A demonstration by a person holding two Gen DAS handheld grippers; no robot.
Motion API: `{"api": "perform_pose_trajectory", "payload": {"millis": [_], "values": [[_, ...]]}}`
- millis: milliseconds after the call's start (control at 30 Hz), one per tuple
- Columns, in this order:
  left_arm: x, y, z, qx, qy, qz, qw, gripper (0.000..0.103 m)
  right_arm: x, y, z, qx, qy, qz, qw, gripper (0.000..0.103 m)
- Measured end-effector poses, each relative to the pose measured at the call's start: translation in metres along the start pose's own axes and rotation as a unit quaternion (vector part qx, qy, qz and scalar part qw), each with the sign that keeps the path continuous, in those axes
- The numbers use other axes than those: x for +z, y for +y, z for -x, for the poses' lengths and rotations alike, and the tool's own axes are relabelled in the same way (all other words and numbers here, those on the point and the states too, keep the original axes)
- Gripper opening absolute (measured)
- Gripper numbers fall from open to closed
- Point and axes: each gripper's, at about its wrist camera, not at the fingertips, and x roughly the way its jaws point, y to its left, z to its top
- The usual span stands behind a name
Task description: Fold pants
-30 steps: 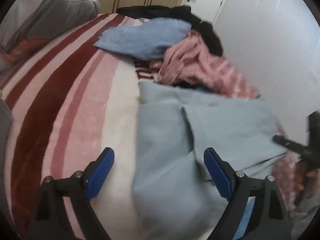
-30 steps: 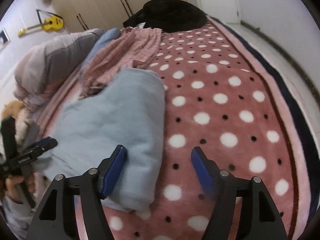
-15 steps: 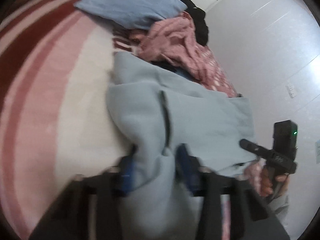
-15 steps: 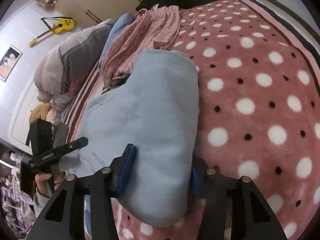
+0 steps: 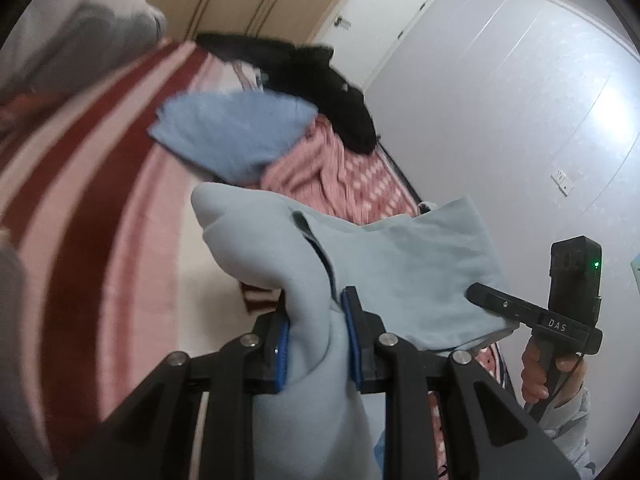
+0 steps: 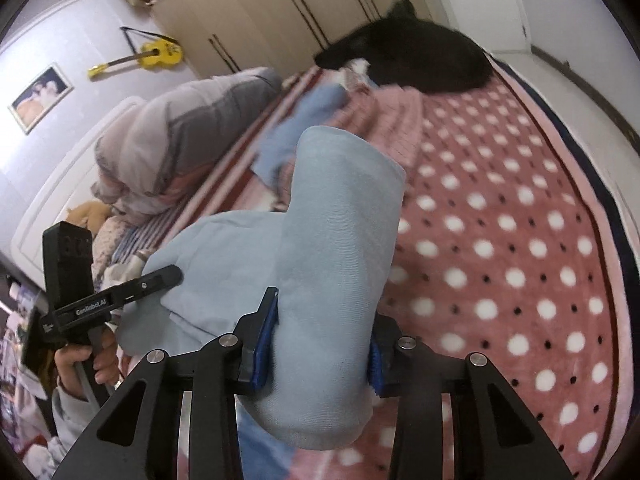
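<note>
Light blue pants point(image 5: 400, 264) hang lifted above the bed, bunched at both ends. My left gripper point(image 5: 314, 332) has a fold of them between its blue pads, jaws still closing and pressing on the cloth. In the right wrist view a thick roll of the same pants point(image 6: 340, 240) fills my right gripper point(image 6: 324, 344), whose jaws are also closing on it. Each view shows the other gripper's finger at the pants' far edge: the right one point(image 5: 492, 300) and the left one point(image 6: 160, 276), each held by a hand.
A blue garment point(image 5: 232, 136), a pink checked garment point(image 5: 320, 176) and black clothing point(image 5: 320, 80) lie farther up the bed. A grey duvet point(image 6: 180, 140) is heaped at the left. The polka-dot blanket point(image 6: 500, 240) stretches to the right, the striped blanket point(image 5: 80, 220) to the left.
Both grippers went from wide open over the flat pants to closed on the cloth. They then rose, lifting the pants off the bed.
</note>
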Motion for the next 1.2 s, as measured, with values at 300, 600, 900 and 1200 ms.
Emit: {"api": "perform_pose_trajectory", "payload": {"millis": [300, 600, 900, 1200], "values": [[0.011, 0.025, 0.103, 0.071, -0.06, -0.026, 0.9953, 0.02, 0.016, 0.099, -0.005, 0.049, -0.022, 0.038, 0.998, 0.032], [0.01, 0.102, 0.204, 0.148, -0.103, -0.013, 0.9835, 0.02, 0.016, 0.218, -0.058, 0.106, 0.001, 0.07, 0.992, 0.032], [0.005, 0.219, 0.269, 0.228, -0.107, 0.04, 0.9669, 0.02, -0.002, 0.334, -0.141, 0.161, 0.038, 0.091, 0.982, 0.032], [-0.013, 0.31, 0.26, 0.25, -0.095, 0.094, 0.959, 0.013, -0.035, 0.394, -0.219, 0.147, 0.071, 0.115, 0.98, 0.032]]}}
